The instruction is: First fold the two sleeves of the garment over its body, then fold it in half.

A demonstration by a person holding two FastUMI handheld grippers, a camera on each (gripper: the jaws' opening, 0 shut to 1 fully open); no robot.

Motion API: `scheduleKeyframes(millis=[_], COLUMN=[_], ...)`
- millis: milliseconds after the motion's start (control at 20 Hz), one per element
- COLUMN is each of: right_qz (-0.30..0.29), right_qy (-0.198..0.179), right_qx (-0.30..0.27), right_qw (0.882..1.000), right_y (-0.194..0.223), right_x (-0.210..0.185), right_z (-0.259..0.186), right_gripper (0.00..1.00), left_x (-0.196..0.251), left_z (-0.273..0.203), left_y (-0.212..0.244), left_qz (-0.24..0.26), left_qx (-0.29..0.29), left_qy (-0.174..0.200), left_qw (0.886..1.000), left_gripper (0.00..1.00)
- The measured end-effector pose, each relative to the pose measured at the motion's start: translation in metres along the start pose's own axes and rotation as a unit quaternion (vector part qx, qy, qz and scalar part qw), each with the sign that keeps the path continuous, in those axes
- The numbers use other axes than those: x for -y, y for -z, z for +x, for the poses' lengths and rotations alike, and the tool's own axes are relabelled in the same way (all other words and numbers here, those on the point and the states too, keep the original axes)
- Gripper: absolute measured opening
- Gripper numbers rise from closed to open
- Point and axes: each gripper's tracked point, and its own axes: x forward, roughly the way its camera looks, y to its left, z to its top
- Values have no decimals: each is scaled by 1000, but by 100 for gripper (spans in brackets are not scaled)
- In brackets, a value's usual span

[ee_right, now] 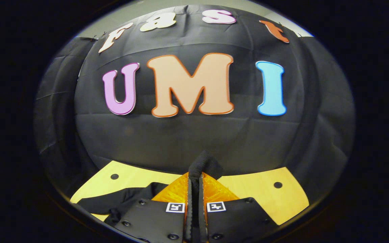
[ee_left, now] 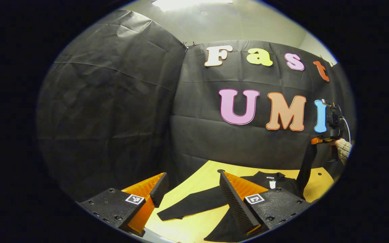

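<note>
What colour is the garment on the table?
Black. The garment shows best in the left gripper view, spread on the yellow table.

One black garment lies on one yellow table. It has two sleeves: one sleeve lies flat on the table, and the other sleeve hangs lifted in the air. One white tag sits at the collar. There are two grippers: the left gripper, with its two fingers spread wide, and the right gripper, with its two fingers closed on the lifted sleeve's cuff. One hand in one knitted cuff holds the far gripper. The right gripper view shows two round holes in the table.
</note>
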Motion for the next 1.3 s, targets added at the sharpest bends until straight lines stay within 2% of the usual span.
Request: scheduleKeyframes(millis=[100,200,550,750,900,950,1050,1200,1300], right_qz=[-5,-13,-56,-67,-72,-76,-81,-66,-56], right_qy=[-22,-42,-111,-132,-141,-144,-153,-177,-189], right_qx=[-1,-6,-49,-82,-119,-129,-141,-166,-172], right_qw=[1000,999,991,986,980,978,975,968,965], right_y=[3,9,64,101,135,147,164,180,188], right_x=[-33,-69,-179,-214,-222,-225,-233,-250,-255], right_z=[11,21,59,76,86,87,89,87,86], right_gripper=[9,12,9,9,10,12,7,29,32], left_x=[0,-1,-11,-19,-20,-18,-15,-14,-15], left_z=[1,2,-1,-4,-5,-4,-3,0,2], left_y=[1,2,0,5,13,16,19,22,22], left_qz=[7,13,14,15,16,15,12,13,17], left_qx=[-1,-5,-10,-18,-31,-34,-40,-42,-40], left_qy=[4,6,-4,-14,-14,-12,-8,-5,-2], left_qw=[1000,1000,1000,1000,999,999,999,999,999], left_gripper=[92,93,92,92,92,92,92,92,92])
